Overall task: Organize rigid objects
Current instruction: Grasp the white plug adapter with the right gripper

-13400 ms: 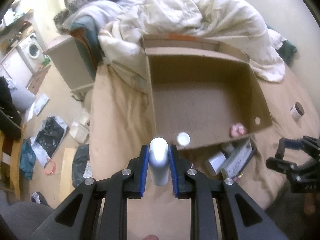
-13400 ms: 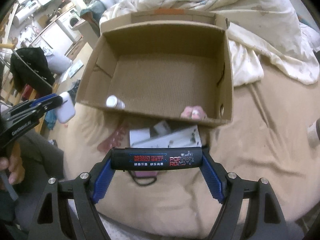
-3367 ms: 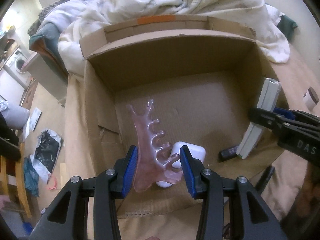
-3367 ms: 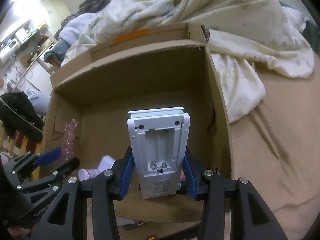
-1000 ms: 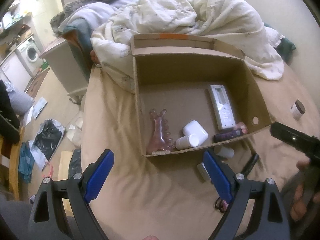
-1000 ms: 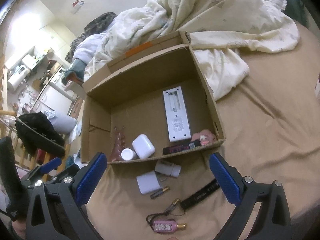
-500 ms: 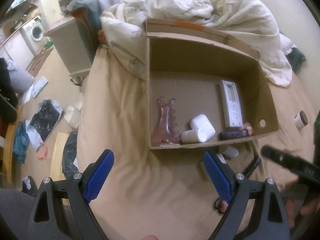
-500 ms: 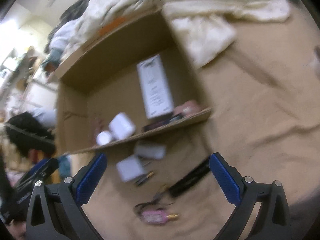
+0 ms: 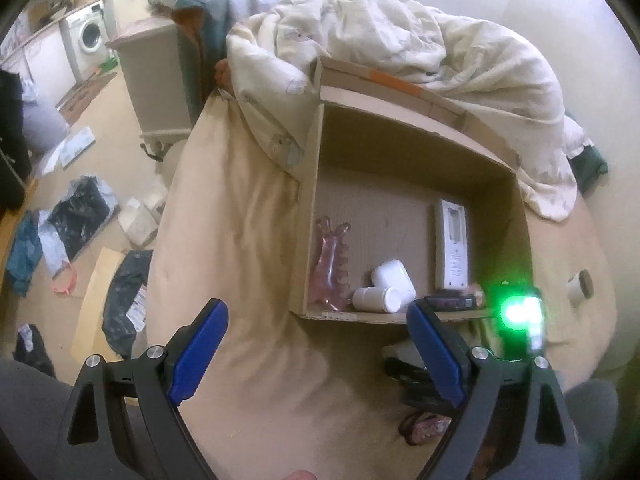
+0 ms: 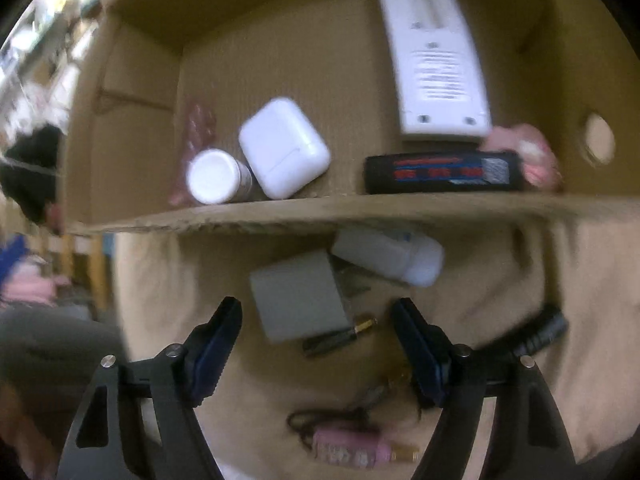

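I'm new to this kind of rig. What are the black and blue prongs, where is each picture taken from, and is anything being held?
The prongs are two hand-held grippers, each with a camera looking along its fingers. One picture is from the left gripper, the other from the right gripper. Both are open and hold nothing. Ahead, on a beige bedsheet, is an open brown cardboard box containing a rounded white case, a white bottle, a long white remote-like device and a black bar. A grey block lies outside, in front of the right gripper.
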The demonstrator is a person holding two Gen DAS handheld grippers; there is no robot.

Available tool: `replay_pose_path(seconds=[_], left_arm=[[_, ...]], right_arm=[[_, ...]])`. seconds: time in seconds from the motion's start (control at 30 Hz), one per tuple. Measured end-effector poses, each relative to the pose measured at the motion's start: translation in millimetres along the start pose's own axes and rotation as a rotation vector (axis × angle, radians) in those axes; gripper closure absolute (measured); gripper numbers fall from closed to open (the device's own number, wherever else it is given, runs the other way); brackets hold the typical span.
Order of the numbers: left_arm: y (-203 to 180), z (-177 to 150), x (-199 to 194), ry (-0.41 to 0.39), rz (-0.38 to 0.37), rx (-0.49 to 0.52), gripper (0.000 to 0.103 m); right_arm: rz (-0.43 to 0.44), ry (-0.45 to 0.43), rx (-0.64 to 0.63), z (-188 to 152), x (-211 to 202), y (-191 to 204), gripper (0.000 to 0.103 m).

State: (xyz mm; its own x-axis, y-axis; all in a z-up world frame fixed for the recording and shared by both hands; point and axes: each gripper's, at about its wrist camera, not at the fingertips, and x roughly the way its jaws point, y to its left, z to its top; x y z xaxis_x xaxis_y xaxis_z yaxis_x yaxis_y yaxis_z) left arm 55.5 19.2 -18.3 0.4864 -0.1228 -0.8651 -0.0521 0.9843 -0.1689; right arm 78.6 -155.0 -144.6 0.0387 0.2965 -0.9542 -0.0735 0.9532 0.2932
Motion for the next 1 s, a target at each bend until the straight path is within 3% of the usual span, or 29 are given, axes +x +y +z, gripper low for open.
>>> replay_pose_path(seconds=[0.1,0.2,0.27,0.3,0.37,0.47,0.73,1.0], left_arm=[[0,0,-2,0.002,-0.010,0.006,0.013],[-1,-1,-7,-0.007,-0.026,0.012,0.013],[-1,-1,-10,-0.010,-0.038,0.005,0.013],[-1,0,-11,-0.008,-0.048,-0.001,0.013],[-1,0,-13,-0.004,-0.070,-0.007,0.013],[-4,0,-15,-0.007,-0.081,-0.001,0.013],[8,4,-20,-0.037,-0.037,-0.029,0.013],[21,5,-7,0.009,0.020,-0.079,0.013]], right_arm=[[-0.134,-0.029,-0.089,3,11,23,0.019],[-0.201,-0.063,-0.120,1,16,36,0.019],[-0.211,-0.085,-0.127,-3,15,39,0.027],[-0.216,-0.097,-0.134,-7,14,40,0.038],[-0.215,-0.110,-0.143,-14,9,43,0.041],[-0.171,-0.095,-0.133,-22,5,48,0.041],[0.118,-0.057,-0.096,-53,-23,72,0.041],[0.173,-0.162,-0.094,-77,-87,64,0.041]])
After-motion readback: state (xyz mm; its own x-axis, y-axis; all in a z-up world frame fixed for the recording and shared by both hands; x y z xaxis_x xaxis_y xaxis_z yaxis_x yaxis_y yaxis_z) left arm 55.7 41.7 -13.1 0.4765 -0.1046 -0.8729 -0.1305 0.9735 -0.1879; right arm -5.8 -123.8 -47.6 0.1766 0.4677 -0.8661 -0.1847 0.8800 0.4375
